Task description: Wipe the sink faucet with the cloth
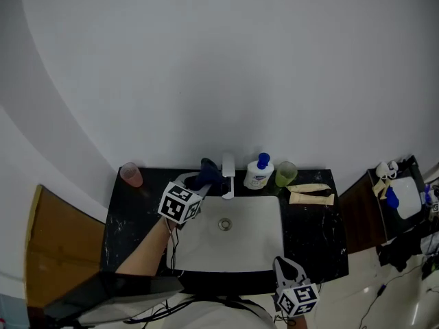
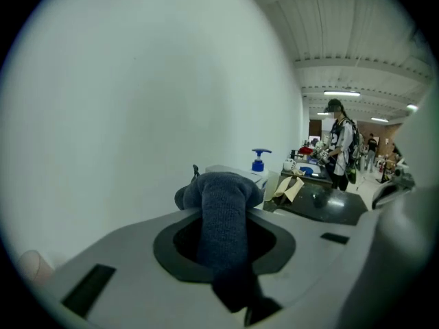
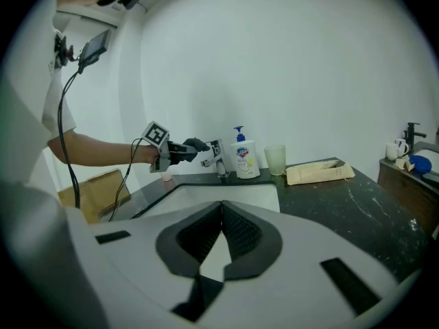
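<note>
Your left forearm reaches in, and your left gripper tilts slightly down, clamped on the dark, soft knitted cloth. The cloth bunches just left of the boxy metal faucet; contact is unclear. Your right gripper, jaws together and empty, hangs well in front of the faucet over the black marbled counter, partly cut off in the head view.

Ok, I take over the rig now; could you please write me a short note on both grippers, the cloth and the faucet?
Left hand-held gripper: shut on the dark blue cloth, held up just left of the faucet; contact unclear.
Right hand-held gripper: shut, empty, low near the front edge of the sink.
Done: cloth is in the grip and at the faucet.
Left: wipe the faucet; how much is already wiped cannot be told.
</note>
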